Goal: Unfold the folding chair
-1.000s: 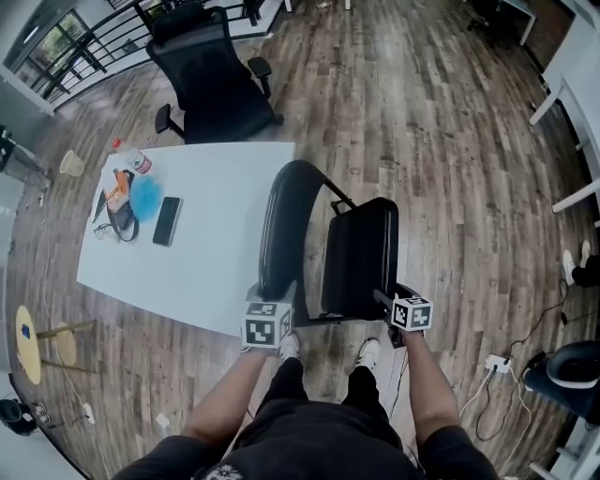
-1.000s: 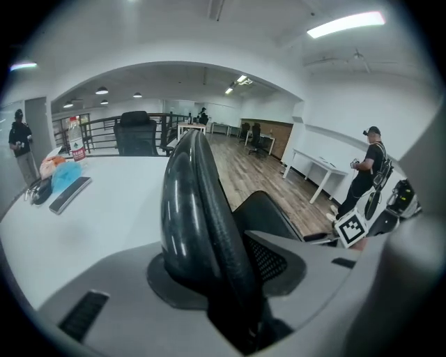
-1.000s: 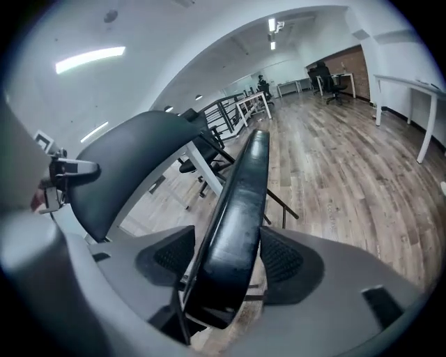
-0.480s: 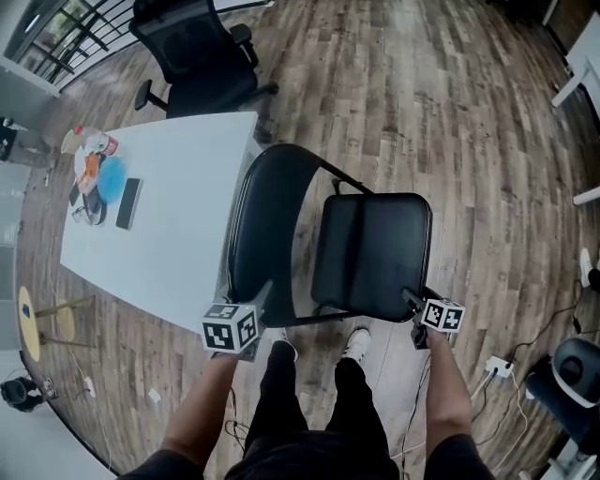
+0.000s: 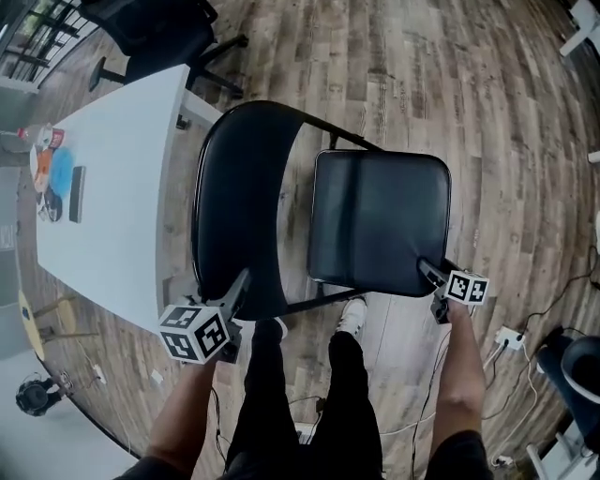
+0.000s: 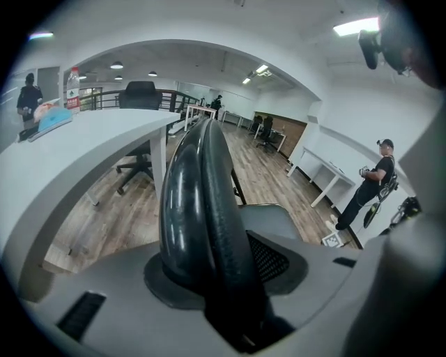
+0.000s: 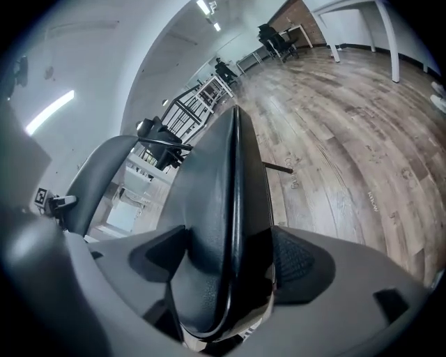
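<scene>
The black folding chair stands open beside the white table, with its curved backrest (image 5: 234, 197) on the left and its padded seat (image 5: 380, 220) lying almost flat on the right. My left gripper (image 5: 242, 281) clamps the near edge of the backrest (image 6: 195, 195), which fills the gap between the jaws of that gripper (image 6: 216, 279). My right gripper (image 5: 427, 270) is at the seat's near right corner. In the right gripper view the seat (image 7: 216, 209) sits edge-on between the jaws of that gripper (image 7: 223, 272), which are opening while both pads still touch it.
The white table (image 5: 103, 187) runs along the chair's left side, with a phone (image 5: 77, 193) and small items at its far end. An office chair (image 5: 155, 28) stands beyond it. My feet (image 5: 352, 314) are under the seat's front. A power strip (image 5: 511, 337) and cables lie at right.
The seat has swung down from near upright to almost flat. Both grippers have sunk with the chair, the right one farther, and the chair now looks larger and closer.
</scene>
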